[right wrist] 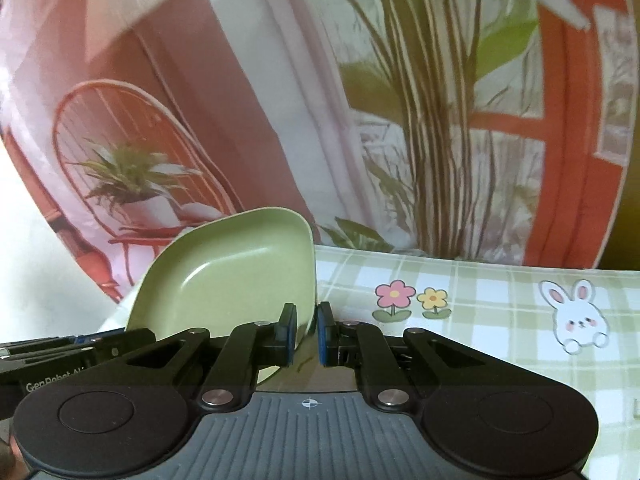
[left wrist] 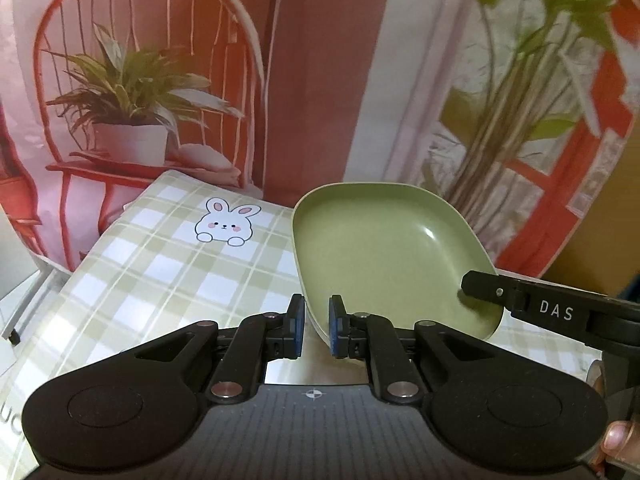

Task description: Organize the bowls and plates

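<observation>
A green squarish plate (left wrist: 384, 248) is held up off the table, tilted. My left gripper (left wrist: 317, 326) is shut on the plate's near-left rim, its blue pads on either side of the edge. My right gripper (right wrist: 307, 334) is shut on the opposite rim of the same green plate (right wrist: 228, 276). In the left wrist view the right gripper's finger (left wrist: 492, 290) lies over the plate's right edge. In the right wrist view the left gripper's body (right wrist: 60, 354) shows at the lower left.
A green-and-white checked tablecloth (left wrist: 160, 264) with rabbit and flower prints (right wrist: 412, 298) covers the table. A printed backdrop of a red chair and plants (left wrist: 132, 92) hangs close behind the table's far edge.
</observation>
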`<state>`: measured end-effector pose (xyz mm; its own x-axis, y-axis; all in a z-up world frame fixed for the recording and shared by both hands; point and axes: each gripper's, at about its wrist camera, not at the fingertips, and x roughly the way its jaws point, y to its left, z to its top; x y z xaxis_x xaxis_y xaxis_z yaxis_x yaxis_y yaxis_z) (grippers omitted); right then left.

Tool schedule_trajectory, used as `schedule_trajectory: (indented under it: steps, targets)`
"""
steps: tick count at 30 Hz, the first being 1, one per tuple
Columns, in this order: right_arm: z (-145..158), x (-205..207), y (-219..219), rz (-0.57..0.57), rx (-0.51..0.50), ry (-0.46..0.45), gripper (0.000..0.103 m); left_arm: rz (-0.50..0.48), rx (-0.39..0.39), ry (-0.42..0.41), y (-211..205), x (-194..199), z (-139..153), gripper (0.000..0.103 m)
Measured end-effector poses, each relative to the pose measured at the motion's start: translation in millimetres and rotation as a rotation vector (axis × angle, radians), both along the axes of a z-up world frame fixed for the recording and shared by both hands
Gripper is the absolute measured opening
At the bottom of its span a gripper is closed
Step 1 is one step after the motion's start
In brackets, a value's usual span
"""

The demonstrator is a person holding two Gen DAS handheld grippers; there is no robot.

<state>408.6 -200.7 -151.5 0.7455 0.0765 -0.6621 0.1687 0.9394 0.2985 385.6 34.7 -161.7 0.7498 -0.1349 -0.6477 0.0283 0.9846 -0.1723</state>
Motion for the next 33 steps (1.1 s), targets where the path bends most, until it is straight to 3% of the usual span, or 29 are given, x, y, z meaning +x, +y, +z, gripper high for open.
schedule_trajectory:
  steps: [13,33]
  targets:
    - [11.2,-102.7,19.6,-0.028,0.036,-0.029,0.010,-0.053,0.005,-0.004,-11.2,-92.7,21.3,0.014]
    - [-30.0,-191.2,38.1,-0.063,0.070,0.033,0.010,-0.084,-0.028,0.119,-10.5,-166.5,-16.2,0.014]
